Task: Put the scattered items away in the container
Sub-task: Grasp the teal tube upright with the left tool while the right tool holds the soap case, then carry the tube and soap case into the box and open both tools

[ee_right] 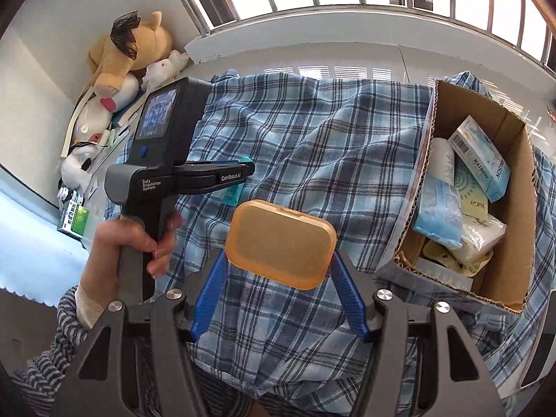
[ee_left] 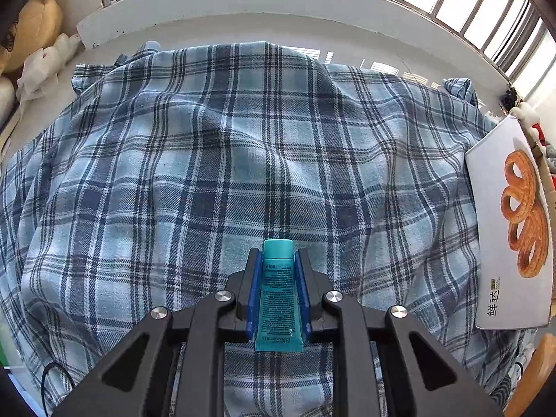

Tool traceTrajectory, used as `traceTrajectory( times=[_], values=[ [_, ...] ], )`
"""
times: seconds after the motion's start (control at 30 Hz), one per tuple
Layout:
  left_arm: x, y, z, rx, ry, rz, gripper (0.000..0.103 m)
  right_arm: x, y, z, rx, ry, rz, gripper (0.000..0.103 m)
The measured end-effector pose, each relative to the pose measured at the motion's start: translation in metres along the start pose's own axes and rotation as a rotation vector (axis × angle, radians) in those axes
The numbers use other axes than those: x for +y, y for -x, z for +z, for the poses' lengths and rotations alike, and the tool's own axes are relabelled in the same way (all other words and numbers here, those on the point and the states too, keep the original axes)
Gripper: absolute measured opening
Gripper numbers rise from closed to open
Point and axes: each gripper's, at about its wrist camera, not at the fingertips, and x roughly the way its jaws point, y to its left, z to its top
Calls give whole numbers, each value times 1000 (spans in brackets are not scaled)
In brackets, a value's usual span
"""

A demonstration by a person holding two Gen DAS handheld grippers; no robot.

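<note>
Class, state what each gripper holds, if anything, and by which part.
The left gripper holds a teal tube by the sides of its body, cap forward. The right gripper holds an orange case by its two opposite edges.

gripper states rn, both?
Left gripper: shut on the teal tube.
Right gripper: shut on the orange case.

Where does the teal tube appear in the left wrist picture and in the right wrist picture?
Left wrist view: the teal tube is bottom centre, clamped in the left gripper, cap pointing forward.
Right wrist view: the teal tube is left of centre, mostly hidden, its ends showing above and below the left gripper.
Shared landmark: the blue plaid cloth fills the middle of both views.
</note>
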Motion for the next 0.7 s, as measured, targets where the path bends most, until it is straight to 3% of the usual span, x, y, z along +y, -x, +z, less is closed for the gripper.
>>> traceTrajectory(
  times=[0.23, 0.47, 0.7],
  values=[
    [-10, 3, -14, 18, -70, 38, 21, 1, 14, -10, -38, 40, -23, 60],
    [-19, 16, -22, -28, -78, 51, 21, -14, 29, -13, -81, 5, -18, 60],
    [-57, 62, -17, -123, -152, 32, 21, -47, 72, 0, -214, -59, -70, 60]
  ],
)
